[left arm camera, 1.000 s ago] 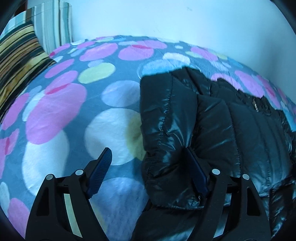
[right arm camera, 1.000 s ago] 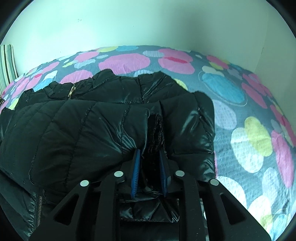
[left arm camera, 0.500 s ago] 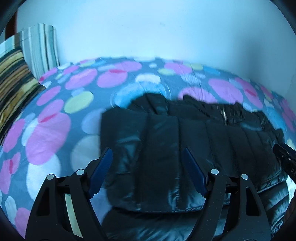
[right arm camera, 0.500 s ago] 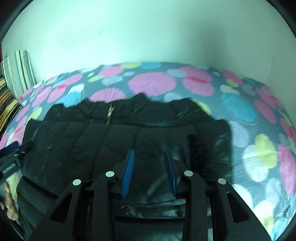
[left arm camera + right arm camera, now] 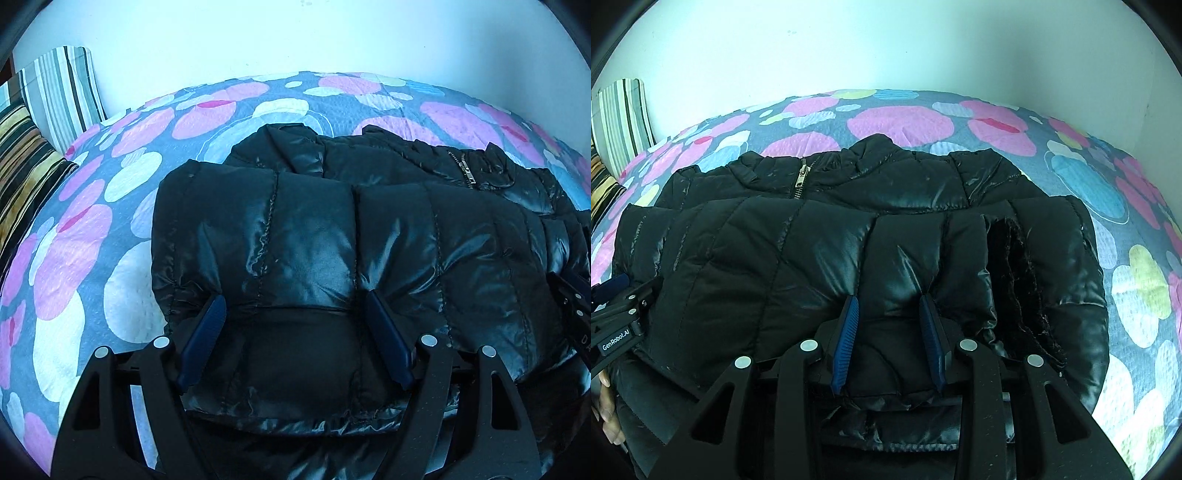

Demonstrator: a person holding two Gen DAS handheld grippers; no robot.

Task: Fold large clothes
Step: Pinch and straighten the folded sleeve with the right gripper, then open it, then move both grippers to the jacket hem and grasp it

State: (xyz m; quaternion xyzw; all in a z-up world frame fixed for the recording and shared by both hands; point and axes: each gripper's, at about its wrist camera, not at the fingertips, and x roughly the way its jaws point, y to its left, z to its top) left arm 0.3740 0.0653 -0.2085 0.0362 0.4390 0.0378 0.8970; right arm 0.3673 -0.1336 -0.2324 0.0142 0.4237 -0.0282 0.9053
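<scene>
White walls closed in a bed covered by a spotted bedspread (image 5: 110,229), with striped pillows (image 5: 55,96) propped at the far left corner. On it lay the black puffer jacket (image 5: 332,236), its lower part already brought up over the chest so the collar and zipper pull (image 5: 800,177) still peeked out at the wall side. My left gripper (image 5: 295,325) hung spread wide above the folded edge, gripping nothing; my right gripper (image 5: 889,328) was also parted and empty (narrower, though). The bundle's long axis ran left to right, collar pointing toward the wall. I judged one fold done, with the side-to-side halving and smoothing left
</scene>
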